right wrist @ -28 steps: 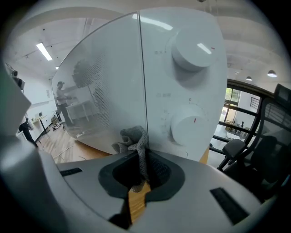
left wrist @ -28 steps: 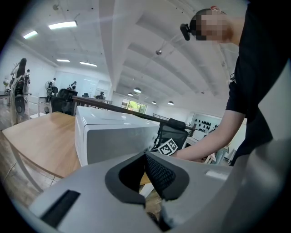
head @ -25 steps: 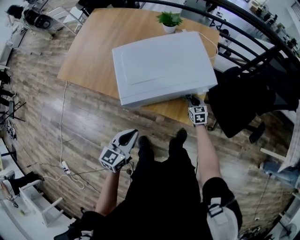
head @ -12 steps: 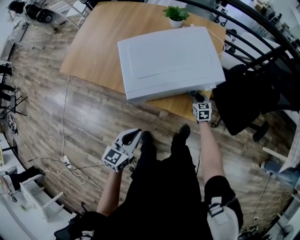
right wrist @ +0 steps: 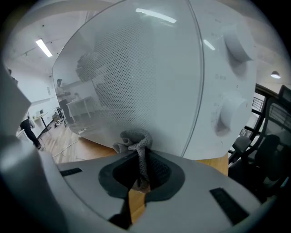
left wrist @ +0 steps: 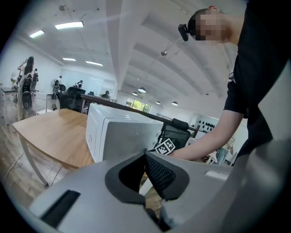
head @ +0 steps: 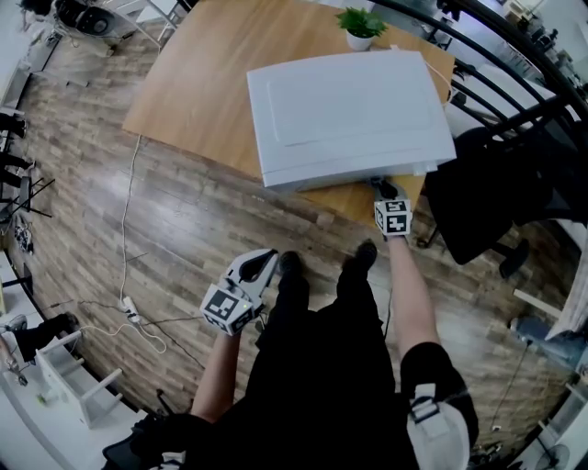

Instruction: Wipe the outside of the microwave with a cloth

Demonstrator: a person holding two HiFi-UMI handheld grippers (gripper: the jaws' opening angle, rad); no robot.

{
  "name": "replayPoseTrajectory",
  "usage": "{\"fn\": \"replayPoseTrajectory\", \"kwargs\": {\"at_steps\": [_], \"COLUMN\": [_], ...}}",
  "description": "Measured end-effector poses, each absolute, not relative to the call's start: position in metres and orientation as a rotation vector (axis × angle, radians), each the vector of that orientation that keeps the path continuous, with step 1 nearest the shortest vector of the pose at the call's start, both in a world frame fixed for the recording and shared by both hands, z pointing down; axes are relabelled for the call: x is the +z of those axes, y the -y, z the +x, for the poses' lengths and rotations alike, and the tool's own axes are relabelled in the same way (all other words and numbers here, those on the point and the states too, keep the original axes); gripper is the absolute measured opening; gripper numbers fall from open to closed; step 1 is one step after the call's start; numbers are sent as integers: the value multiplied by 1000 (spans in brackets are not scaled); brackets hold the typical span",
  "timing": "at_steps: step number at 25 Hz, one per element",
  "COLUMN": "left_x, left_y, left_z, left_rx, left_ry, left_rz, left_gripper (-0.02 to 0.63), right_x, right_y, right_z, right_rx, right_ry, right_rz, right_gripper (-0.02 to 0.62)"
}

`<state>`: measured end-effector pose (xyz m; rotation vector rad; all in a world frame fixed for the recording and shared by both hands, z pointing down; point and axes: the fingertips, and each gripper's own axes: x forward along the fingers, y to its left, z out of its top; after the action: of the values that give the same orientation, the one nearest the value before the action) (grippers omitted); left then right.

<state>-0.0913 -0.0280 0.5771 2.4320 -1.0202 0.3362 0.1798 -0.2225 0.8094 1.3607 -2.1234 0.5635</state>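
Observation:
A white microwave (head: pixel 349 115) stands on a wooden table (head: pixel 197 83), its front facing me. My right gripper (head: pixel 378 187) is at the lower front of the microwave, near its right end, shut on a grey cloth (right wrist: pixel 135 141). The cloth's bunched top presses against the perforated door glass (right wrist: pixel 132 77), left of the control panel with two knobs (right wrist: pixel 226 116). My left gripper (head: pixel 265 262) hangs low by my left leg, away from the table, its jaws shut with nothing between them. In the left gripper view the microwave (left wrist: pixel 120 134) shows ahead of that gripper (left wrist: pixel 145 157).
A small potted plant (head: pixel 363 23) stands behind the microwave. A black office chair (head: pixel 478 197) sits just right of the table's corner, beside a black railing (head: pixel 514 87). A white cable (head: pixel 129 229) runs over the wood floor to a power strip (head: pixel 129 315).
The right gripper with the cloth has slid a little to the left along the microwave's front. The left gripper has stayed by my leg. My head view has shifted slightly.

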Motion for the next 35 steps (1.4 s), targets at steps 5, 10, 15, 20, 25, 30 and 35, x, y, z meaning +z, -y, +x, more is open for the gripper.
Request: {"fn": "replayPoseTrajectory", "kwargs": {"at_steps": [5, 10, 15, 20, 25, 30, 35], "left_x": [581, 579, 579, 580, 577, 576, 574], "left_y": [25, 23, 19, 15, 12, 9, 6], "left_z": [-105, -121, -126, -131, -138, -150, -165], "left_rx": [327, 313, 306, 300, 296, 290, 284], "left_ry": [1044, 1070, 1071, 1074, 1080, 1097, 1113], "left_rz": [2421, 2418, 2414, 2406, 2409, 2406, 2411], "left_gripper": [3, 3, 3, 3, 3, 3, 3], "right_x": [814, 813, 813, 818, 816, 818, 818], "right_y": [217, 210, 203, 204, 197, 191, 186], "right_z": [157, 126, 102, 84, 56, 35, 12], "right_rx": [591, 609, 641, 642, 648, 697, 708], "right_ry": [2123, 2142, 2150, 2183, 2199, 2206, 2210], "right_rz": [1332, 1293, 1260, 1268, 1221, 1214, 1191], "right_gripper": [20, 20, 20, 20, 20, 20, 20]}}
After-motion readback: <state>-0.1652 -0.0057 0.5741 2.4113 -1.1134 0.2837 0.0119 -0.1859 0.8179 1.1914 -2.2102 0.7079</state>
